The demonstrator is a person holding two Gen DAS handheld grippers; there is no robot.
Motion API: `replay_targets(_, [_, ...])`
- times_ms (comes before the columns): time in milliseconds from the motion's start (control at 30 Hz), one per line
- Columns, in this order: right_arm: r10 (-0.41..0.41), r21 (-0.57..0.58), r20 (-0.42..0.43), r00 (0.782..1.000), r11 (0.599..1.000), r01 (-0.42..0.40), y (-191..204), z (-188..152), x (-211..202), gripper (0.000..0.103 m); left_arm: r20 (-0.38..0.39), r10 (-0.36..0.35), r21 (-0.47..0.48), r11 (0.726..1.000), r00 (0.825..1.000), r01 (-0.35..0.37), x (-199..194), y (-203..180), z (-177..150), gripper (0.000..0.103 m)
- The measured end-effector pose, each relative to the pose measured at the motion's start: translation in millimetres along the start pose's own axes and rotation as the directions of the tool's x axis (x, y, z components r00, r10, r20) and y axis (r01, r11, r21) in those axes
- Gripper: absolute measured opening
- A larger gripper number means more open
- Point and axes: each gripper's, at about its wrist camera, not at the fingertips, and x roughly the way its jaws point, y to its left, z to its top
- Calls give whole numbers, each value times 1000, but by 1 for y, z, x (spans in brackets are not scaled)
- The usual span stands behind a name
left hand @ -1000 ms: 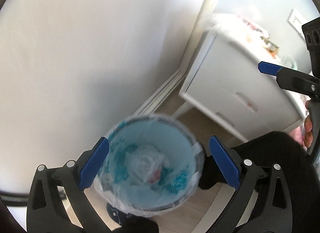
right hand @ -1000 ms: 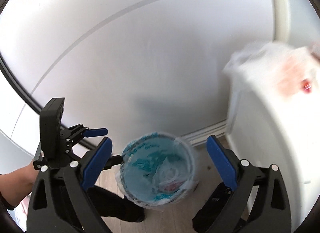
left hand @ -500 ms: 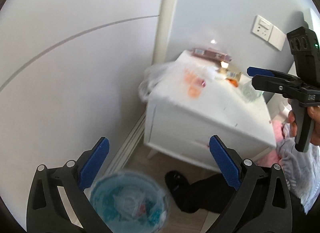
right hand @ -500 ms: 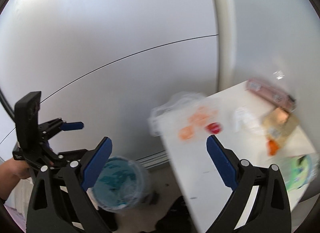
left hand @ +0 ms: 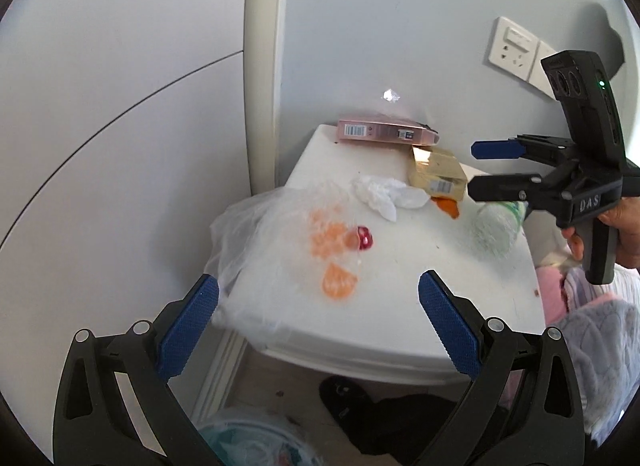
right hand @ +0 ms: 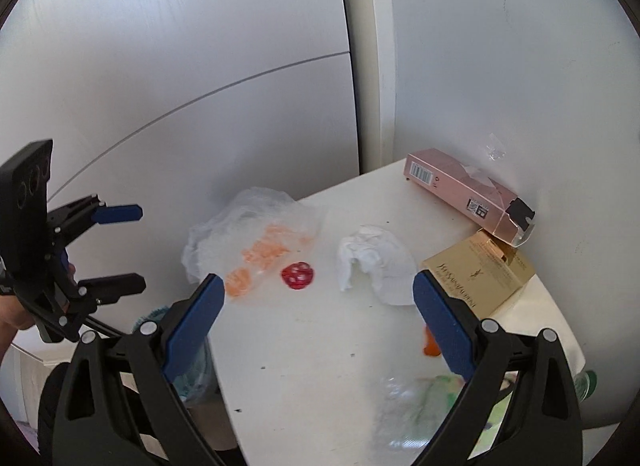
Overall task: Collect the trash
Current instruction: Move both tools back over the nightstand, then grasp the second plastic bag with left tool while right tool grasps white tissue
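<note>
Trash lies on a white nightstand [left hand: 400, 306]: a clear plastic bag [left hand: 272, 225] with orange peels [left hand: 338, 282], a red wrapper [left hand: 365, 238], a crumpled white tissue [left hand: 384, 195], a gold box [left hand: 438, 171], a pink box [left hand: 386, 133] and a plastic bottle [left hand: 496, 225]. The same items show in the right wrist view: bag [right hand: 256, 217], wrapper [right hand: 298, 276], tissue [right hand: 372, 262], gold box [right hand: 480, 270], pink box [right hand: 468, 195]. My left gripper [left hand: 318, 316] is open above the nightstand's front edge. My right gripper [right hand: 314, 316] is open over the tabletop. Both are empty.
A lined blue bin [left hand: 248, 444] stands on the floor below the nightstand's left side and also shows in the right wrist view [right hand: 192, 378]. White walls stand behind. A wall socket [left hand: 516, 47] is at the right. Bedding [left hand: 592, 330] lies right of the nightstand.
Both grippers rose from over the bin and swung toward the nightstand top. The bin dropped to the bottom edge of both views. Both stayed open.
</note>
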Motion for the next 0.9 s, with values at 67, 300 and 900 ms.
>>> replay_targets(67, [-2, -13, -33, 999, 1000, 2, -5, 4, 8, 93, -17, -3, 9, 1000, 1000, 3, 14, -1, 8, 97])
replay_targets(300, [22, -32, -179, 984, 999, -28, -19, 19, 50, 93, -71, -8, 20, 1000, 997, 10, 61, 10, 22, 97])
replay_targets(900, [19, -27, -310, 950, 999, -29, -31, 32, 113, 92, -149, -76, 26, 996, 986, 80, 123, 24, 28, 97])
